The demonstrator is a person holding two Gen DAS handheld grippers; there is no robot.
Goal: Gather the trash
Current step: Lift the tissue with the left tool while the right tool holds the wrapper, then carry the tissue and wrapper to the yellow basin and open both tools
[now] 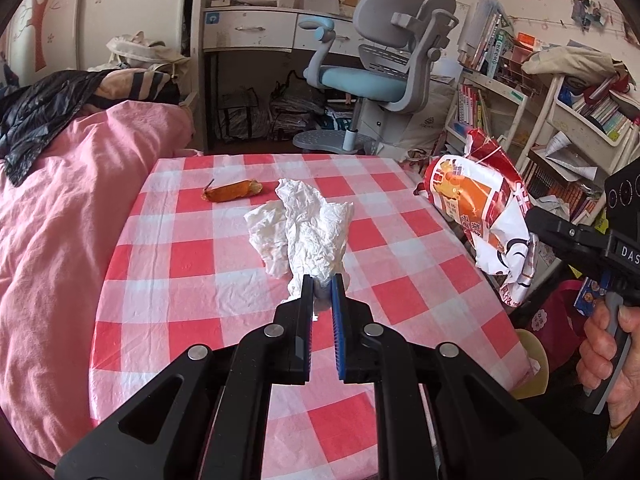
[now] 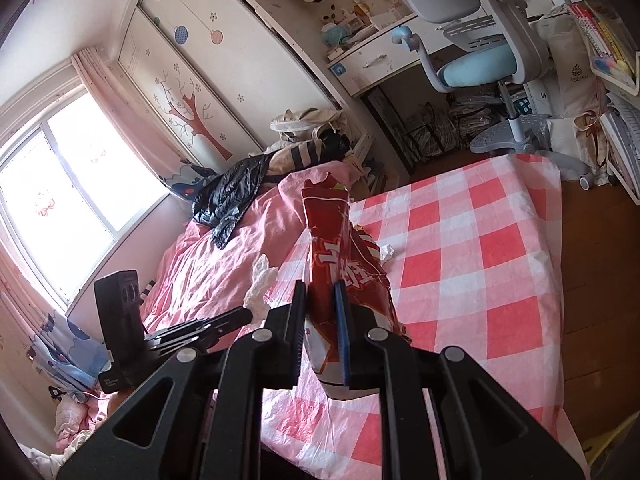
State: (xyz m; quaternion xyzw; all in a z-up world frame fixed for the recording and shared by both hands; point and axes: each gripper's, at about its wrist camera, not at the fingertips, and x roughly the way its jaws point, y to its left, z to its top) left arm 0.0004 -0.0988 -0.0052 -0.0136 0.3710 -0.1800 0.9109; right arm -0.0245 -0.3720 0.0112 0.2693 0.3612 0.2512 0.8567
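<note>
A crumpled white tissue (image 1: 300, 228) lies mid-table on the red-and-white checked cloth (image 1: 192, 256). My left gripper (image 1: 322, 280) is shut on the tissue's near end. An orange sausage piece in its wrapper (image 1: 232, 191) lies further back on the table. My right gripper (image 2: 320, 288) is shut on a red and white snack bag (image 2: 336, 252) and holds it upright above the table's right side. The bag also shows in the left wrist view (image 1: 480, 204), with the right gripper (image 1: 536, 220) at its edge. The left gripper (image 2: 250, 314) with the tissue (image 2: 262, 284) shows in the right wrist view.
A bed with a pink cover (image 1: 60, 208) runs along the table's left side, with a black plastic bag (image 1: 36, 112) on it. A grey-blue desk chair (image 1: 384, 76) and a desk (image 1: 252, 32) stand beyond. Bookshelves (image 1: 560, 120) stand to the right.
</note>
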